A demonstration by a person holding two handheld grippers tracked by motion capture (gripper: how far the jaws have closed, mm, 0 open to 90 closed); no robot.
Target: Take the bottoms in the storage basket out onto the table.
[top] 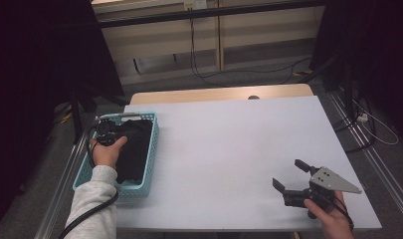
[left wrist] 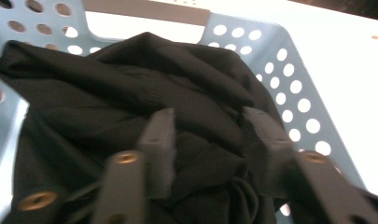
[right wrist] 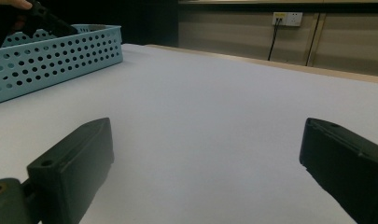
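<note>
The left gripper [left wrist: 207, 140], jaws apart over black cloth [left wrist: 130, 93], half hidden in the basket [top: 150, 144]; right gripper [top: 293, 177] jaws apart

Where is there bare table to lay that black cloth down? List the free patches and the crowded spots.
The white table is bare from the blue basket across to the right hand-held gripper, and all along the far edge. Crowded: the basket itself, filled by the black cloth with the left hand-held gripper open over it, and the near right corner, where the right one rests open.

Cloth [top: 132, 147] in basket [top: 151, 149], table's [top: 229, 144] left edge; right gripper [top: 291, 175] near right corner.
</note>
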